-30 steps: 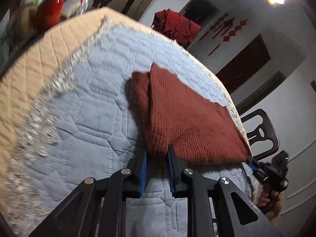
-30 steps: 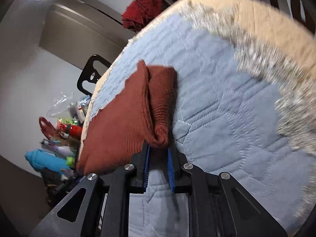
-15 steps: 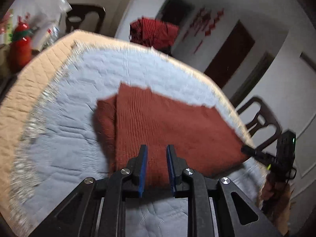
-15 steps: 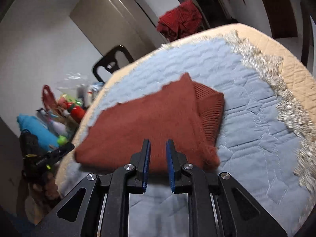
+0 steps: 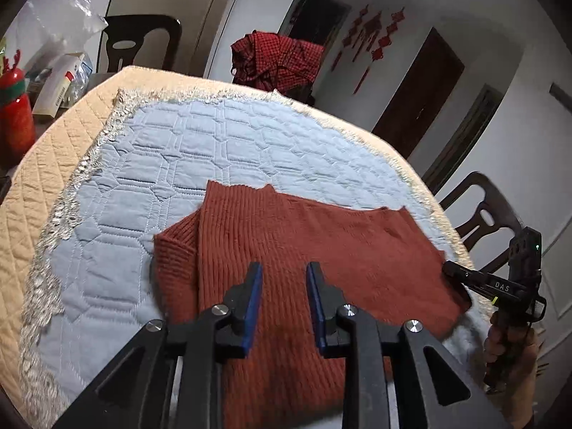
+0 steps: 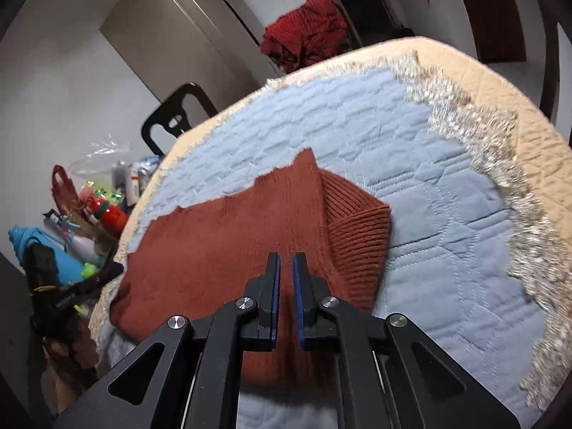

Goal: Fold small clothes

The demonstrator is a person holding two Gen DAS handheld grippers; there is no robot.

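- I take the rust-red knitted sweater (image 5: 311, 261) as my landmark; it lies folded and flat on the pale blue quilted mat (image 5: 200, 153), toward the mat's near edge
- My left gripper (image 5: 282, 304) hovers over the sweater's near part; its blue pads stand apart with bare knit showing between them, nothing clamped, and its jaws have just been opening
- My right gripper (image 6: 286, 296) hangs over the sweater too, just beside the ribbed cuff (image 6: 357, 228) that sticks out from under the folded layer; its jaws have just been closing and now sit nearly together, a thin slit left; I see no cloth pinched between them
- In the left wrist view the right gripper's tips sit at the sweater's far right corner, a hand (image 5: 507, 350) gripping the handle below
- A silver fringe (image 5: 64, 214) edges the mat on the side away from the sweater, over a beige quilted cover (image 5: 25, 193)
- Beyond the sweater, past the table's far edge, a red checked garment (image 5: 279, 60) lies bunched on a chair
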